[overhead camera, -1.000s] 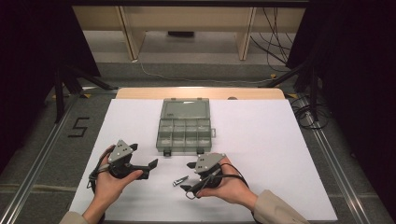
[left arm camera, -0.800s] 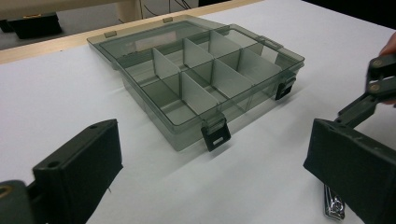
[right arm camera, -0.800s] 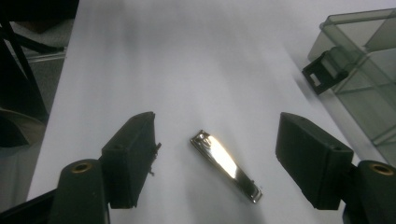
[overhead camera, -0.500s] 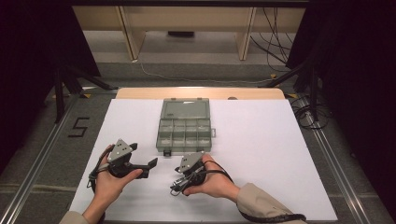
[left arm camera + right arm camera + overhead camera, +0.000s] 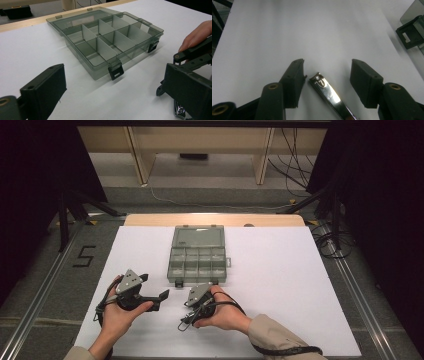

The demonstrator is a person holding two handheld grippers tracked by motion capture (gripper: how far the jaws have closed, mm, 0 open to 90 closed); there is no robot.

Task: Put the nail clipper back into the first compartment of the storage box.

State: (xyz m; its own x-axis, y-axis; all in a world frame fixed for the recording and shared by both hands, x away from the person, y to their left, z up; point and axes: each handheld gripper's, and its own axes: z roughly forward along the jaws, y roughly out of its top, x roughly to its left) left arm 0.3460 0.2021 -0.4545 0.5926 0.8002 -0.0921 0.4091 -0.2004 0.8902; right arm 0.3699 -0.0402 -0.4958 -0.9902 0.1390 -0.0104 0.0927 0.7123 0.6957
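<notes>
A shiny metal nail clipper (image 5: pixel 329 96) lies flat on the white table sheet (image 5: pixel 280 285). My right gripper (image 5: pixel 327 75) straddles it, jaws open and just closing in; one pad sits close beside the clipper's tip without pressing it. From above, that right gripper (image 5: pixel 186 321) points down-left near the front edge, just ahead of the box. A translucent grey compartment box (image 5: pixel 197 257) sits mid-table with its lid folded back and its cells bare (image 5: pixel 107 42). My left gripper (image 5: pixel 160 299) hovers left of the right hand, open and holding nothing (image 5: pixel 115 90). The clipper's end (image 5: pixel 179 111) peeks out beside its right jaw.
The box's two black latches (image 5: pixel 115 71) hang toward me. A wooden table edge (image 5: pixel 215 219) runs behind the sheet. Cables (image 5: pixel 332 242) lie on the floor at the right, and a taped "5" (image 5: pixel 84 256) marks the floor at the left.
My right hand has slid left and sunk over the nail clipper, and its jaws have narrowed around it. The left hand and the box have stayed put.
</notes>
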